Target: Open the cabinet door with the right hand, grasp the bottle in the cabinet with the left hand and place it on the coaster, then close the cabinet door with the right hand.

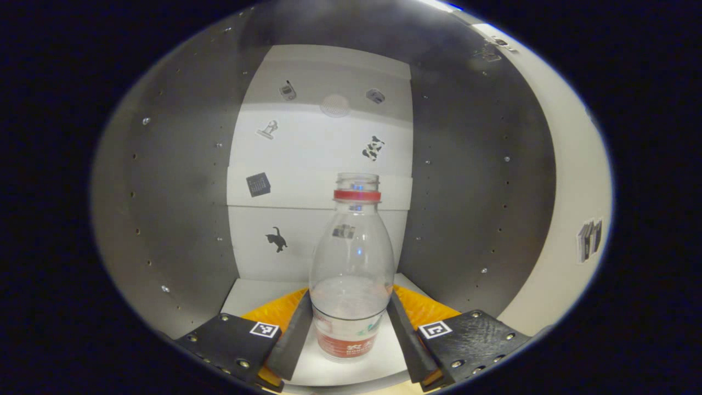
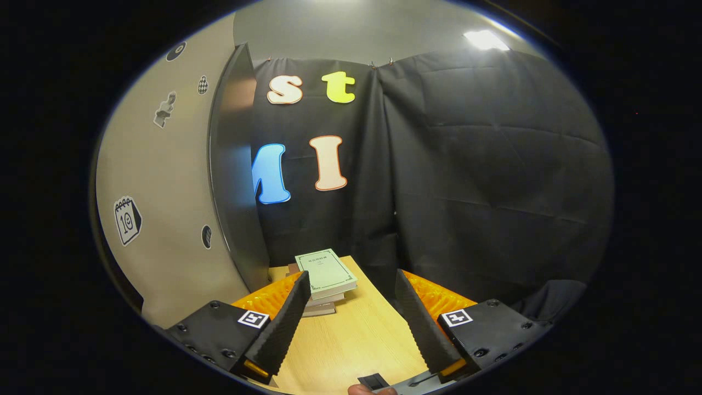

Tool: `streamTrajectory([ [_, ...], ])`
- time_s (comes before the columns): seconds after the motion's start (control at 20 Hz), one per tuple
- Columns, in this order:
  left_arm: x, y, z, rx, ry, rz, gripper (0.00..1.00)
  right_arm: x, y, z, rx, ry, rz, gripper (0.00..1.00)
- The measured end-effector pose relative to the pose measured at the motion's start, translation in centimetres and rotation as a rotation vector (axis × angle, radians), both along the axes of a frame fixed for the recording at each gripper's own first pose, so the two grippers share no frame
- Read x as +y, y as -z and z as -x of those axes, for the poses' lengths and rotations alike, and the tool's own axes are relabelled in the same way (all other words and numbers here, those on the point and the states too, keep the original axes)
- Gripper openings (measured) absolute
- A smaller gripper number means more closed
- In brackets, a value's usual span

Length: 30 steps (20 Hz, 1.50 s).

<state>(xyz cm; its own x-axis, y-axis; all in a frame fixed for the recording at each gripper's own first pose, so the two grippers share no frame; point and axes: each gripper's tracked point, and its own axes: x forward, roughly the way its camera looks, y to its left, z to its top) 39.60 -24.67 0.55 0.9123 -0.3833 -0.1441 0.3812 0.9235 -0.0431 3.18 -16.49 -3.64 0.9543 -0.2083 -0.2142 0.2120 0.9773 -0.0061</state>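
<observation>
Left gripper view: left gripper (image 1: 351,323) inside the cabinet (image 1: 164,181); both fingers (image 1: 296,329) press the bottle (image 1: 351,274), upright between them.
Right gripper view: right gripper (image 2: 351,318) spread wide, holding nothing, over the surface (image 2: 351,334).
Books (image 2: 326,274): beyond the fingertips.
Cabinet door (image 2: 233,170): open, left of the fingers.

Clear bottle (image 1: 351,274) upright inside cabinet (image 1: 181,208)

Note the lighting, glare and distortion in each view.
Left gripper view: cabinet interior dim and hazy, side walls bowed by the fisheye, clear bottle sharp with small glints. Right gripper view: ceiling light blown out, door edge curved, wooden table evenly lit.
</observation>
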Motion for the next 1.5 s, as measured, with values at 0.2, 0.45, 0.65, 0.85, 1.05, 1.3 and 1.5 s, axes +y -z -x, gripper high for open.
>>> streamTrajectory([
  [0.2,-0.2,-1.4,1.2,-0.043,0.018,-0.028,0.77,0.3,1.1,-0.3,0.027,-0.017,0.024,0.98],
  [0.45,-0.5,-2.3,2.6,-0.088,0.047,-0.069,0.77,0.7,1.9,-1.0,0.031,-0.05,-0.019,0.93],
  [0.65,-0.1,-3.3,4.4,-0.097,0.042,-0.046,0.72,-0.1,1.3,-1.2,0.016,-0.06,0.0,0.93],
  [0.85,2.0,-5.2,9.5,-0.139,0.045,-0.027,0.72,-0.6,1.2,-1.7,0.014,-0.069,0.015,0.98],
  [1.05,6.4,-2.8,15.4,-0.102,-0.005,-0.055,0.71,1.4,1.7,-3.0,0.031,-0.162,-0.001,0.98],
  [1.3,13.9,3.9,22.4,-0.014,-0.168,-0.073,0.7,1.8,1.6,-3.6,0.028,-0.224,-0.046,0.99],
  [1.5,18.8,11.1,27.0,0.098,-0.247,-0.095,0.7,2.3,1.3,-2.6,0.005,-0.219,-0.059,0.98],
])
